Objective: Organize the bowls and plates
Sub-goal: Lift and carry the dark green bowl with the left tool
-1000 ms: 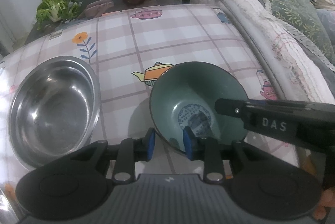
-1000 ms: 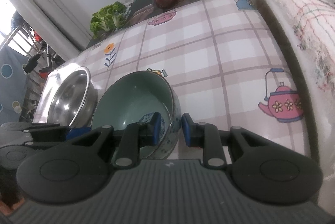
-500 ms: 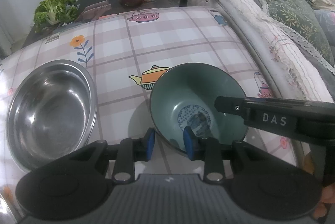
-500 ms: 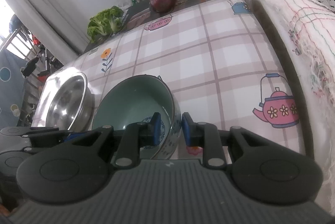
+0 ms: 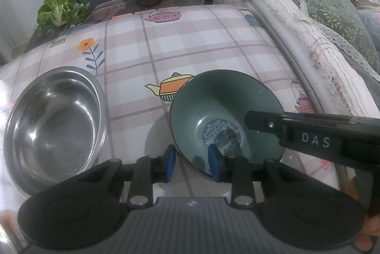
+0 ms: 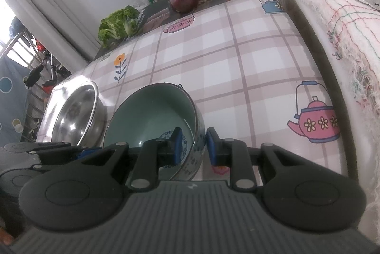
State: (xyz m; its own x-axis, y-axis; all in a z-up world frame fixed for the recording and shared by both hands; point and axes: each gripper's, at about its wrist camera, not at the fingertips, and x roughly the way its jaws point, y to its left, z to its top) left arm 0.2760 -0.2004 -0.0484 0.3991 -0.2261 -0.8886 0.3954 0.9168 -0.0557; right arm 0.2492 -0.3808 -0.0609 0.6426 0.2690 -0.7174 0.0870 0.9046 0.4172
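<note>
The green bowl (image 5: 223,116) sits near the table's (image 5: 190,45) right edge, straddled at opposite rims: left gripper (image 5: 190,159) and right gripper (image 6: 193,147) each stand narrowly parted around its wall, seemingly for a balanced two-handed lift toward the steel bowl (image 5: 52,125) near the left edge.

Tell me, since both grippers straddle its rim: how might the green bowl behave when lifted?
The green bowl looks glazed, so probably slippery and breakable. Rim grips on deep, sloping walls may let it tilt.
</note>
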